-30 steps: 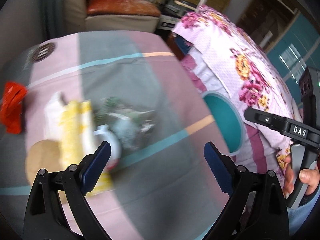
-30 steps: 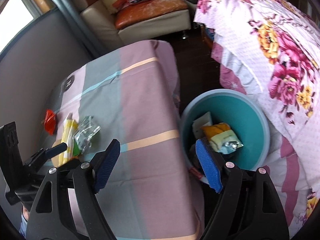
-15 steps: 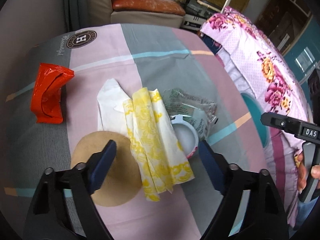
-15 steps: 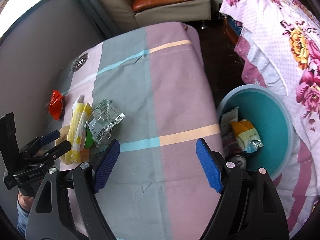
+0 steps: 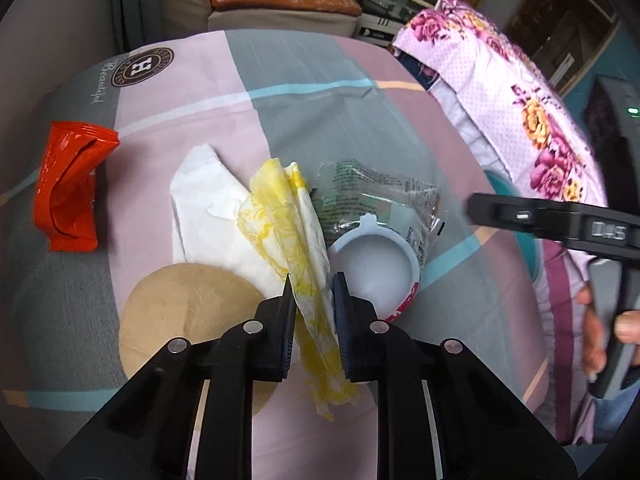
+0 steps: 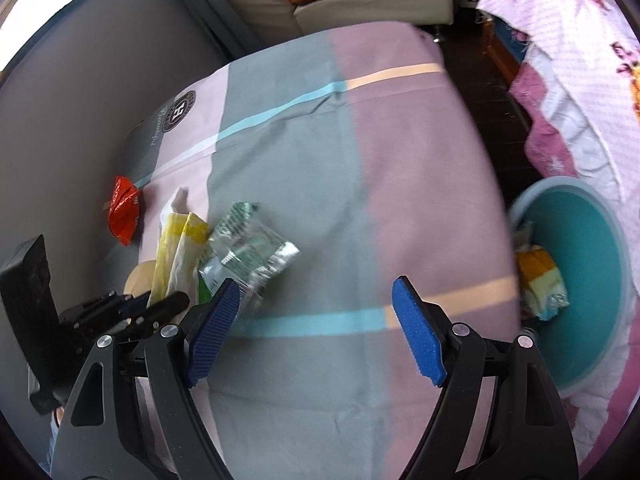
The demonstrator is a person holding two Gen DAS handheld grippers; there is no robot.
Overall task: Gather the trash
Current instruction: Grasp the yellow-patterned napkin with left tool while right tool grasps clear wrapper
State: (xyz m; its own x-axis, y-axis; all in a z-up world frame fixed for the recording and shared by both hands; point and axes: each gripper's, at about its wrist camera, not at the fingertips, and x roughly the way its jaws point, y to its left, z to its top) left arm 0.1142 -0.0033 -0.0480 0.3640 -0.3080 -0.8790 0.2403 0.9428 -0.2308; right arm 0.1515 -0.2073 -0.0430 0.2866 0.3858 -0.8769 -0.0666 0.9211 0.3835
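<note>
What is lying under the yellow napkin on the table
Under the yellow napkin show a white paper, a tan round mat and a white cup. Anything else beneath is covered.

Two grippers are seen: the left gripper (image 5: 314, 286) and the right gripper (image 6: 316, 300). On the bench (image 5: 304, 80), one red wrapper (image 5: 68, 192), one white paper (image 5: 208, 208), one yellow napkin (image 5: 288, 216), one clear plastic bag (image 5: 372, 196), one white cup (image 5: 378, 268) and one round brown mat (image 5: 188, 312) are counted. One teal bin (image 6: 592, 280) is seen beside the bench.
</note>
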